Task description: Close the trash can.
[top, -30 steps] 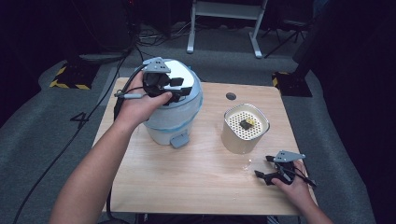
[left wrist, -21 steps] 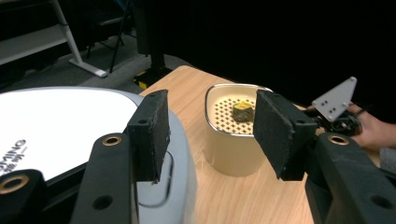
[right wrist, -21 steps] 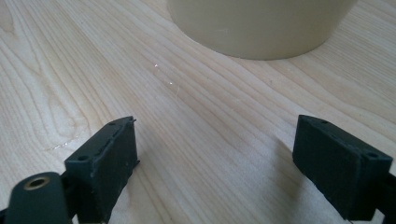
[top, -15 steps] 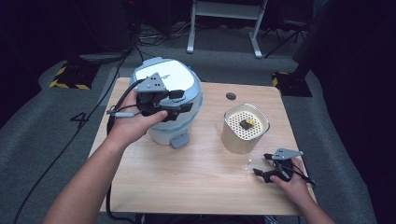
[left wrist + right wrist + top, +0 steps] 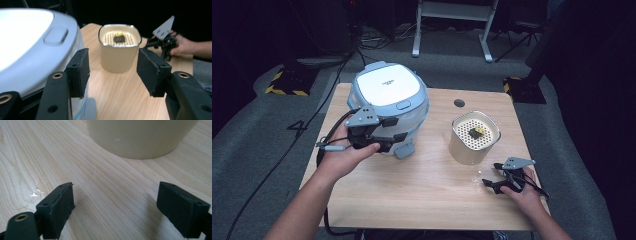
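A white and pale-blue lidded appliance (image 5: 387,90) stands at the table's back left; its side and lid button also show in the left gripper view (image 5: 30,42). My left gripper (image 5: 404,131) (image 5: 112,70) hovers at the appliance's near side, pointing right. Its jaws have just been opening and nothing is between them. A cream pot (image 5: 468,150) (image 5: 118,57) (image 5: 140,137) with a perforated insert holds a small dark lump (image 5: 475,133) (image 5: 119,38). Low on the table, just in front of the pot, my right gripper (image 5: 490,174) (image 5: 115,205) is open and empty.
The wooden table (image 5: 432,195) has a round hole (image 5: 459,103) near its back edge and white specks (image 5: 35,193) by the right gripper. A cable (image 5: 329,145) trails from the left gripper. Dark carpet and a metal stand (image 5: 452,25) lie beyond the table.
My left hand came off the appliance's top and dropped toward the near side, which leaves the lid uncovered. The right hand stayed put.
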{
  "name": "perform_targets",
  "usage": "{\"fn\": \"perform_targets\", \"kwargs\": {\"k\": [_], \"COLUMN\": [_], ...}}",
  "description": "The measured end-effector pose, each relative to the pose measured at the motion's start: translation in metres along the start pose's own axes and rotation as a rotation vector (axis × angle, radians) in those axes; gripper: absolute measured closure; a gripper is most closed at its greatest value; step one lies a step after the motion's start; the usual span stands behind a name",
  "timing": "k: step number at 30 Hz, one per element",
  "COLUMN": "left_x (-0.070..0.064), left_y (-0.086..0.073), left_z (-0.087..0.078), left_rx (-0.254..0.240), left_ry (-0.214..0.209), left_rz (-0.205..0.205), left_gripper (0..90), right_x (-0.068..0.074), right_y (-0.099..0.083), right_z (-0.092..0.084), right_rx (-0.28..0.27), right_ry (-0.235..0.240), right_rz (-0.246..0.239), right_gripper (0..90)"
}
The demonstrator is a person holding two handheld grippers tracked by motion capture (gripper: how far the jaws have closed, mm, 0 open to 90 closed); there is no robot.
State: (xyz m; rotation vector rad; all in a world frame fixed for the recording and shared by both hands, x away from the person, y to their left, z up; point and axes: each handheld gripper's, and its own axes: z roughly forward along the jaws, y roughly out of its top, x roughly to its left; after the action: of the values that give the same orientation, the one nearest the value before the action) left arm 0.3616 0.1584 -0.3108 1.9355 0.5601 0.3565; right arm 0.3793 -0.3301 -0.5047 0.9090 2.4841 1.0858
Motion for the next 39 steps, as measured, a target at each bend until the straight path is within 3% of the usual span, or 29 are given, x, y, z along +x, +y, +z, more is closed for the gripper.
{"fn": "perform_targets", "kwargs": {"k": [6, 14, 22, 32, 39], "left_x": [0.001, 0.003, 0.006, 0.007, 0.004], "left_y": [-0.027, -0.058, -0.093, -0.135, -0.156], "left_z": [0.003, 0.003, 0.012, 0.031, 0.043], "left_rx": [0.029, 0.015, 0.073, 0.139, 0.201], "left_ry": [0.008, 0.018, 0.043, 0.067, 0.083], "left_rz": [-0.013, -0.060, -0.103, -0.187, -0.198], "left_gripper": [44.2, 44.2, 42.6, 42.4, 40.4], "right_x": [0.000, 0.000, 0.000, 0.000, 0.000], "right_y": [0.000, 0.000, 0.000, 0.000, 0.000], "right_z": [0.000, 0.000, 0.000, 0.000, 0.000], "right_rx": [0.000, 0.000, 0.000, 0.000, 0.000], "right_ry": [-0.002, -0.001, -0.002, -0.001, -0.002], "right_rz": [0.002, 0.002, 0.002, 0.002, 0.002], "right_gripper": [14.4, 14.3, 14.3, 14.3, 14.4]}}
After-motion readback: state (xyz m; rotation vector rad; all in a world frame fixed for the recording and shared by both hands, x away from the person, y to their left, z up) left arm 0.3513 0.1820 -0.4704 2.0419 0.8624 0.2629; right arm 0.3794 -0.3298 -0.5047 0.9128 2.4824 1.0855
